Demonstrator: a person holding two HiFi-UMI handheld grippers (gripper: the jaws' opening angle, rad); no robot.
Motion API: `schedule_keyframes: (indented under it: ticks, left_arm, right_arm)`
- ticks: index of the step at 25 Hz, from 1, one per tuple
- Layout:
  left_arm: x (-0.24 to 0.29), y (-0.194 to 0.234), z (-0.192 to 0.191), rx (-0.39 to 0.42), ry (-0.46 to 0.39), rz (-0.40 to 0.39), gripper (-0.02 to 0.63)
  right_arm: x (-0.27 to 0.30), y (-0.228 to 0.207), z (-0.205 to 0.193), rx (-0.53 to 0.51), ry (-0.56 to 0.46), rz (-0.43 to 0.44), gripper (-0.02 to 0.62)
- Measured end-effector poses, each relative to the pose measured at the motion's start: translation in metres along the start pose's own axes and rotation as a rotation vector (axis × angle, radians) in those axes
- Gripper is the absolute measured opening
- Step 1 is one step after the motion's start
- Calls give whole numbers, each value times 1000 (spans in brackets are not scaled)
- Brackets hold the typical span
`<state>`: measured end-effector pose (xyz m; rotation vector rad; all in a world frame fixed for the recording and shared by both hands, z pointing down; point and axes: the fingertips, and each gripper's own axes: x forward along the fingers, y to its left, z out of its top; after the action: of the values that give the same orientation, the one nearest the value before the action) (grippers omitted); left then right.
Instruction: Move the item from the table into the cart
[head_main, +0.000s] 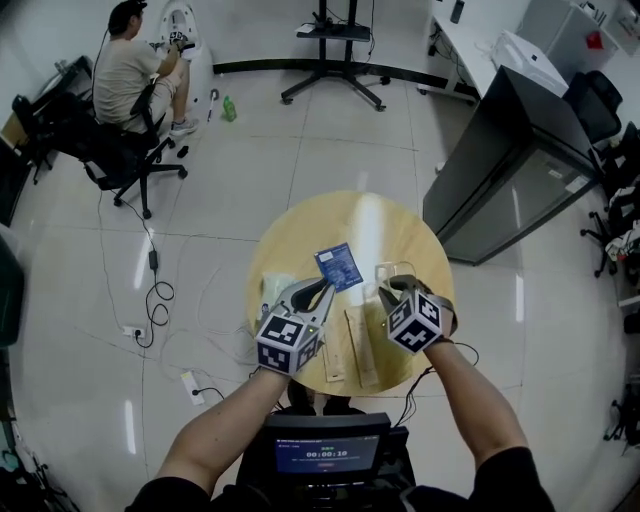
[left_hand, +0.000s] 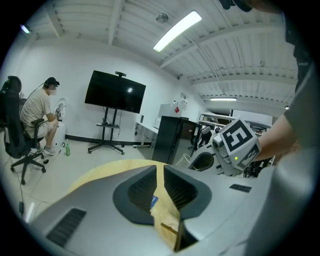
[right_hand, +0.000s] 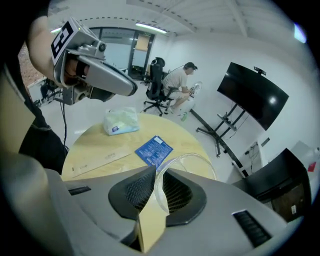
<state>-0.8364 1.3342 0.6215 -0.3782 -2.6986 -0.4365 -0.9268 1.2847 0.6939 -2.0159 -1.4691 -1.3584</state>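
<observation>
Grips a clear plastic loop (right_hand: 184, 155) in the right tool (right_hand: 159, 172), clenched almost fully, with the band pinched in the slit beside a tan strip (right_hand: 151, 222). Cannot tell whether that strip is pad lining or a second thing. Shows the left tool (left_hand: 160, 167) clenched too, with only a crumpled tan piece (left_hand: 167, 220) in its slit and nothing off the desk clearly held. Hovers at centre-left of the head view, tips just beside a blue card (head_main: 338, 266).

Puts the loop, probably the item to move, right of centre on the round desk (head_main: 300, 235), arching away from the right tool toward the far rim. Cannot tell whether its far side rests on the wood.

Could lose the loop on lifting: thin springy plastic held at 1 spot may twist or slide out of the slit. Could also kink it by squeezing harder. Might sweep the blue card, or the 2 long paper sleeves (head_main: 334, 352) lying at lower centre between both tools, if swung low across the desk. Could knock the left tool, near on that side.

Finds no cart in any view, so cannot judge the path to it. Notes a tissue pack (right_hand: 120, 121) at the desk's left edge, apart from the loop. Beyond the desk: a black cabinet (head_main: 500, 170) at right, a seated person (head_main: 128, 70) at upper left, a screen stand (head_main: 335, 35) at top centre, cables (head_main: 150, 290) on the floor at left.
</observation>
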Motion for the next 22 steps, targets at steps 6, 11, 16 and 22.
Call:
schedule_keyframes:
  ticks: [6,11,16,22]
  left_arm:
    - [-32,-63,42,117,-76,-111,55]
    - [-76,-79,61,221,-126,-198,18]
    - [-100,-164,54,356,-128,-427,3]
    - [-121,-315,27,364,-117,-695,0]
  right_arm:
    - [-88,5,0,112,-80,-130,40]
    - [-158,41,19,263,-147,-259,40]
    - [-266,83,-7,443,-203,-474,40]
    - [-389,155,-90,624,-183,-693,40]
